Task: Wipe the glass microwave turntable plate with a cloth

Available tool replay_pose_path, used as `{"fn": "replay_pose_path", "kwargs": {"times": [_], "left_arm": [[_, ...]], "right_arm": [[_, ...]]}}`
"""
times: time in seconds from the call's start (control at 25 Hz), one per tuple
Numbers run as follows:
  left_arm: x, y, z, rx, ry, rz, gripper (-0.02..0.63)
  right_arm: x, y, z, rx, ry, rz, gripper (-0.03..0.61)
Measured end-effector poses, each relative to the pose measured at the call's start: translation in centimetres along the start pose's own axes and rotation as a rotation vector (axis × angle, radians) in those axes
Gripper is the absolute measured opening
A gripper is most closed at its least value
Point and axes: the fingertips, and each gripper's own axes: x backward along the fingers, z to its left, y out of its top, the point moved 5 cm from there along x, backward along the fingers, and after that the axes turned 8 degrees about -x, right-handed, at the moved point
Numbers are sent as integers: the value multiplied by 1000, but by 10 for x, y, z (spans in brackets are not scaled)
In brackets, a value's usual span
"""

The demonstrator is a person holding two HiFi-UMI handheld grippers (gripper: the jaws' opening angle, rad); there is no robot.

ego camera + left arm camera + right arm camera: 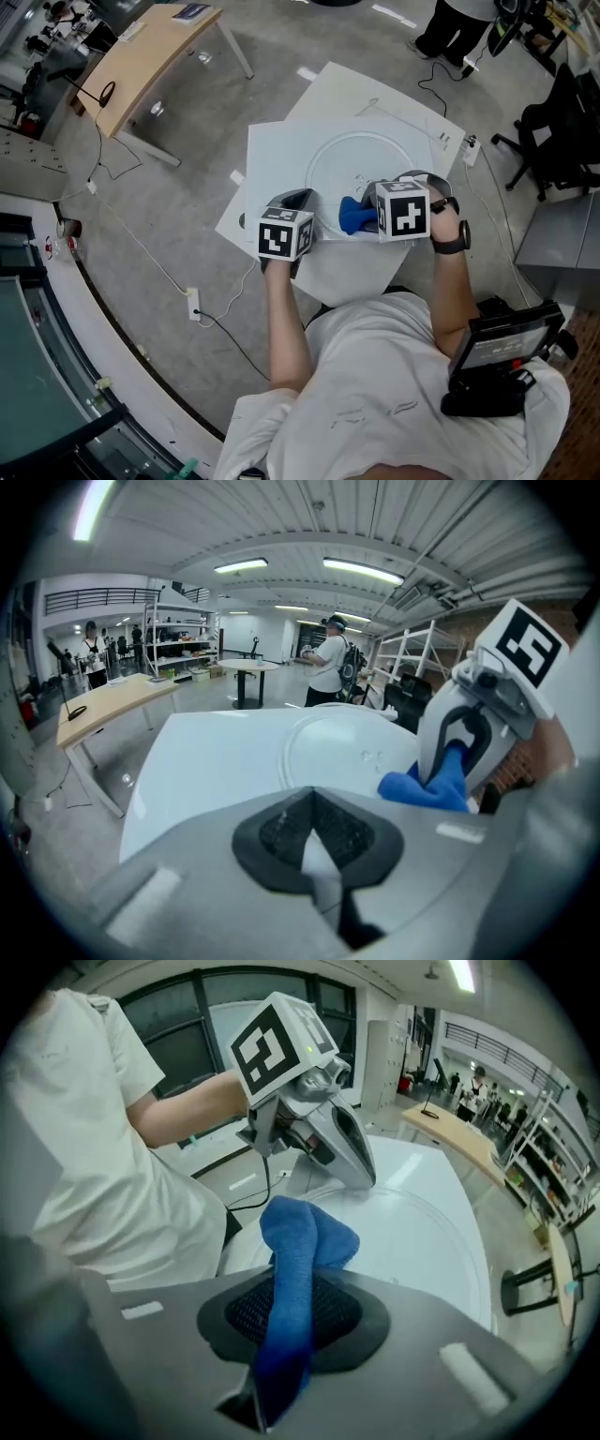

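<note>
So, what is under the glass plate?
The glass plate lies flat on a white board. Its near edge is covered by the blue cloth and the right claw.

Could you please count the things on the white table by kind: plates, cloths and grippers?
glass plate: 1
blue cloth: 1
grippers: 2 (left gripper, right gripper)
Total: 4
</note>
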Motion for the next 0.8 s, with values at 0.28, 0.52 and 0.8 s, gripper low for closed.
{"fn": "replay_pose_path", "kwargs": {"times": [0.28,0.52,0.8], "left_arm": [[-1,-1,-3,0,9,-2,2],[-1,0,-4,1,4,0,2],[-1,0,-3,-1,4,-1,2]], "right_arm": [[-11,26,-45,-56,-258,-125,75],[0,5,-91,-174,-582,-40,74],[30,-50,-100,-316,-604,84,72]]}}
